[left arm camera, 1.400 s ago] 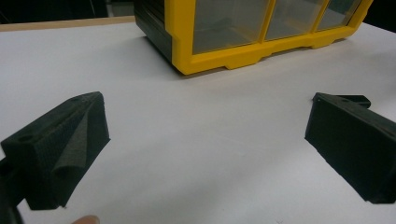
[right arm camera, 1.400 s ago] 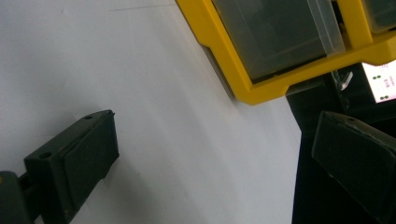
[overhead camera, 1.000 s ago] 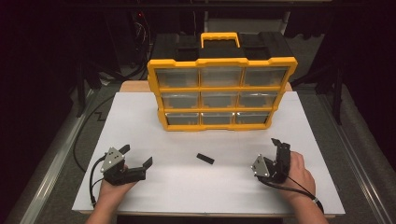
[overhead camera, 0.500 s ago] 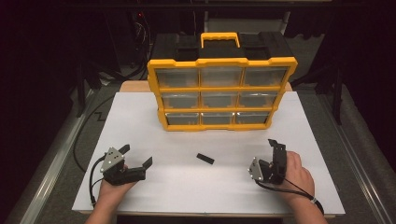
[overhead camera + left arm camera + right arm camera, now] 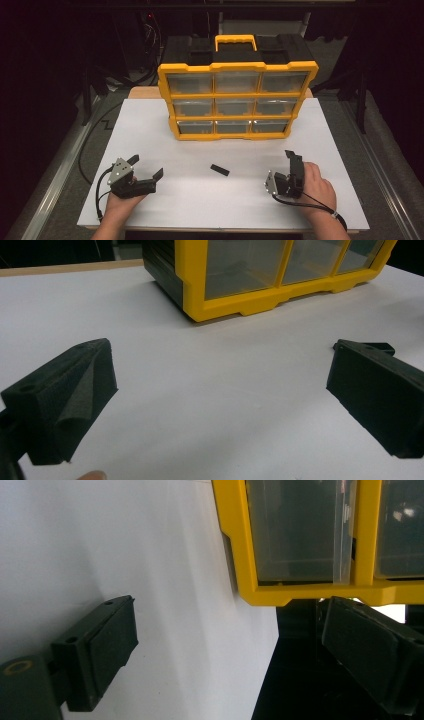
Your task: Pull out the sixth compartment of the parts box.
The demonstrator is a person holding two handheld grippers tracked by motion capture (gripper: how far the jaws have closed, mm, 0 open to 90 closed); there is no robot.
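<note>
A yellow and black organizer (image 5: 235,97) with clear drawers stands upright at the back middle of the white table (image 5: 150,130). A small black piece (image 5: 219,170) lies flat in front of it. My left gripper (image 5: 145,167) rests at the front left, open and empty, pointing toward the organizer (image 5: 260,280); its jaws stand wide apart over bare table (image 5: 225,385). My right gripper (image 5: 289,162) rests at the front right, rolled on its side. Its jaws have just been closing a little, and it (image 5: 230,645) is open with nothing between them, facing the organizer's lower corner (image 5: 300,540).
Both hands rest near the table's front edge (image 5: 225,229). Cables trail from each gripper. Dark floor and a metal rail (image 5: 55,180) surround the table. The black piece lies roughly midway between the two grippers.
The right gripper has turned slightly toward the left and its jaws look a little narrower. The left gripper, the black piece and the organizer have kept still.
</note>
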